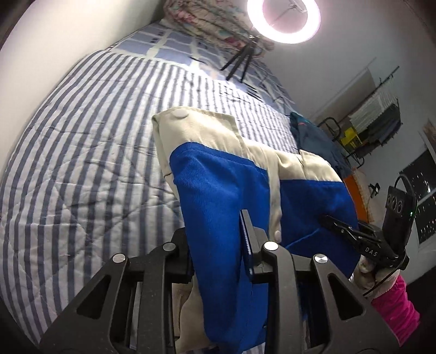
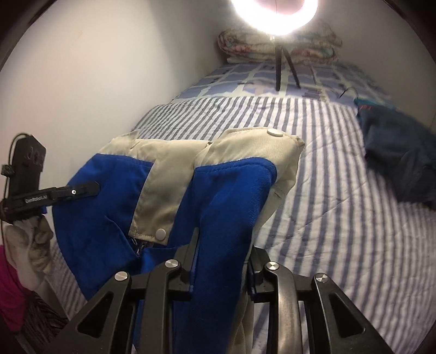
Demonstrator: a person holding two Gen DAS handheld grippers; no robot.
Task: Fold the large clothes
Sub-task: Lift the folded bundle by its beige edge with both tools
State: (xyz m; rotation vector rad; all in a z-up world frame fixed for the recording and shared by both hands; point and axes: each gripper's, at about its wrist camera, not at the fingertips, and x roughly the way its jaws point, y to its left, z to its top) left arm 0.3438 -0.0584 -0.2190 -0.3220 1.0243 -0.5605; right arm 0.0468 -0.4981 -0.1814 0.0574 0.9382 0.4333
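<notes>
Between the jaws of the left gripper (image 1: 218, 239) and of the right gripper (image 2: 220, 258), clamping folds of the blue and beige jacket (image 1: 223, 174), each nearly closed on the cloth and holding it raised above the striped bedspread (image 1: 90, 141). Farther up the bed, lying apart on the stripes: a dark blue garment (image 2: 397, 160), a ring light (image 1: 283, 19) on its tripod, a folded floral quilt (image 2: 272, 49) by the wall.
</notes>
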